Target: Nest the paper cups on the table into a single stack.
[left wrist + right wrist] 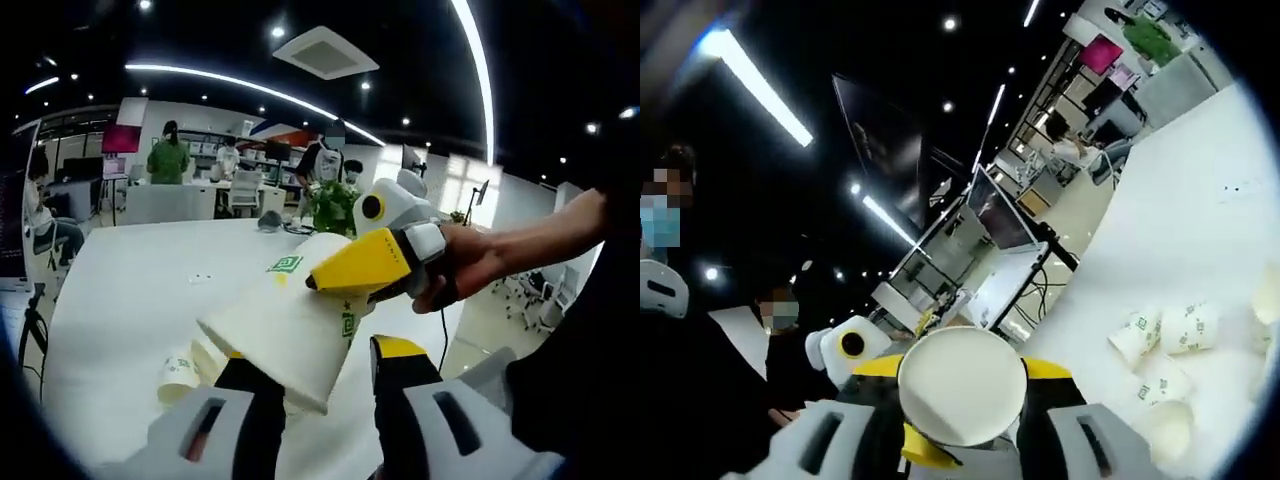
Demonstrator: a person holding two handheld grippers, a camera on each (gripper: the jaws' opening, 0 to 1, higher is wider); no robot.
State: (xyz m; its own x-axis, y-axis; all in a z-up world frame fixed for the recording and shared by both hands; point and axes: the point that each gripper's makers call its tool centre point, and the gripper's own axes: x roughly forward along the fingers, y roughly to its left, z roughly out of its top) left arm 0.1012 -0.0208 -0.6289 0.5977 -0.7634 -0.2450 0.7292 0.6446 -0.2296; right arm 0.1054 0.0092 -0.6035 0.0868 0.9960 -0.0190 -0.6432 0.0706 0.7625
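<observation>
A large white table [140,290] stretches across an open office, its top smooth and pale under ceiling strip lights. In the left gripper view, one paper cup [180,368] with green print lies on its side on the near part of the table, partly hidden behind the gripper; a small dark object [268,224] sits at the far edge, too small to identify. In the right gripper view, the same table [1200,190] tilts across the picture, and a loose cluster of cups [1160,370] rests on it: two lying on their sides close together, another beside them, and one [1167,430] showing its open mouth.
</observation>
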